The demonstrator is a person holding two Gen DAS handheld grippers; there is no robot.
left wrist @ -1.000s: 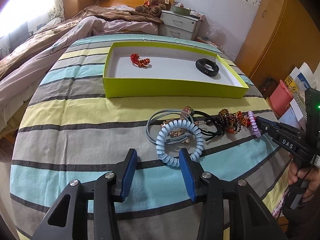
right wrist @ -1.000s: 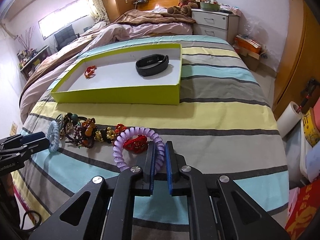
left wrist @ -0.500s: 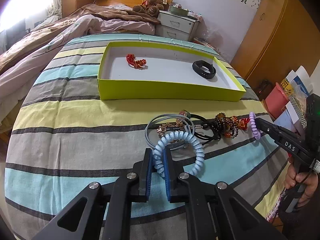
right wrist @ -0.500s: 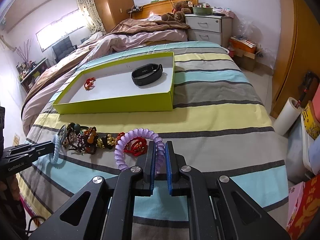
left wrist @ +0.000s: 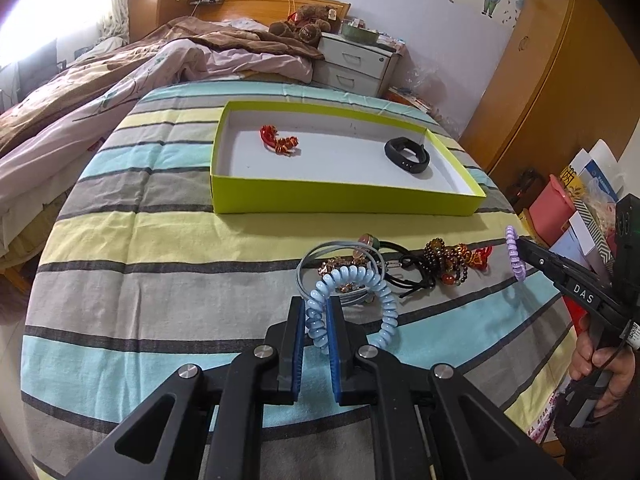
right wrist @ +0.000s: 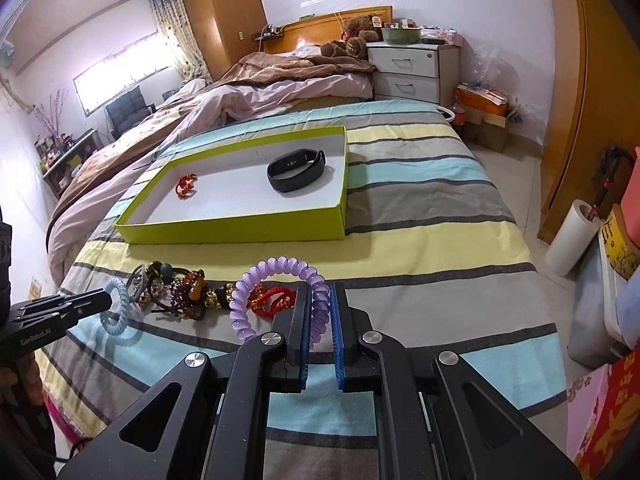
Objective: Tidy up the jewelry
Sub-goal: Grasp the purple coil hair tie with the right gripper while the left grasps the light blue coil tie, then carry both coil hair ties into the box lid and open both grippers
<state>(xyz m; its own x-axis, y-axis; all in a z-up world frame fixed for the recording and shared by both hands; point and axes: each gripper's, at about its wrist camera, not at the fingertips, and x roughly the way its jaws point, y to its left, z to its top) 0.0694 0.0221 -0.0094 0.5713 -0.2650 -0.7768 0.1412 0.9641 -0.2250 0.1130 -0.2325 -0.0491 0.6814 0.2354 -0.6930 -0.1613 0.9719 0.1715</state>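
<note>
My left gripper (left wrist: 317, 322) is shut on a light blue spiral hair tie (left wrist: 382, 292) and holds it just above the striped bedspread. My right gripper (right wrist: 320, 320) is shut on a purple spiral hair tie (right wrist: 256, 280), lifted off the bed; it also shows in the left wrist view (left wrist: 514, 258). A pile of beaded bracelets and hair bands (left wrist: 404, 262) lies between the two grippers. A lime-green box lid (left wrist: 344, 200) lies beyond, holding a red knot ornament (left wrist: 278, 142) and a black smart band (left wrist: 407, 155).
The striped bedspread (left wrist: 160, 260) covers the bed. A rumpled quilt (left wrist: 120, 92) lies at the far left. A white nightstand (left wrist: 356, 66) stands at the back. Boxes and bags (left wrist: 576, 208) crowd the floor at the bed's right edge.
My left gripper closed on the blue spiral tie and lifted it. My right gripper, shut throughout, raised the purple tie off the bed. Both views rose.
</note>
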